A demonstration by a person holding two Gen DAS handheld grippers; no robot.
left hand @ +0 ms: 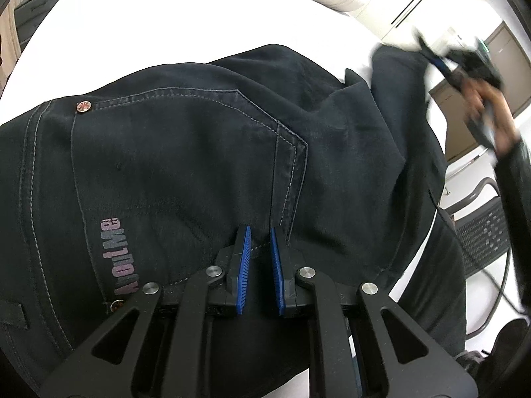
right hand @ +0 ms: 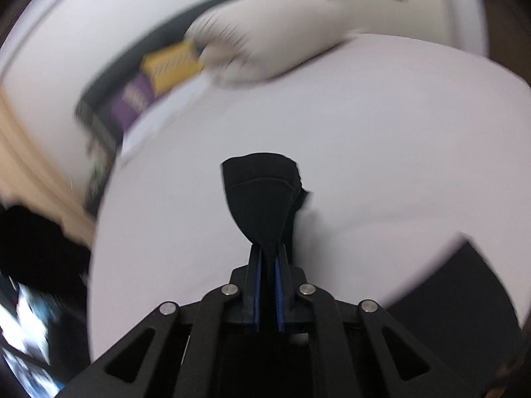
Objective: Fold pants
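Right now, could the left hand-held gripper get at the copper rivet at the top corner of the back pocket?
Probably yes. The left hand-held gripper sits over the pants with a narrow gap between its pads, and nothing lies between it and the rivet. The right hand-held gripper is off to the side, clamping a pant end.

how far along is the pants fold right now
Early to middle. Done: the dark pants lie spread on the white bed, back pocket up. In hand: the right tool is shut on a bunch of the fabric and holds it lifted above the bed; the left tool sits at the pocket seam, its fingers slightly apart. Left: laying that end over and flattening the fold.
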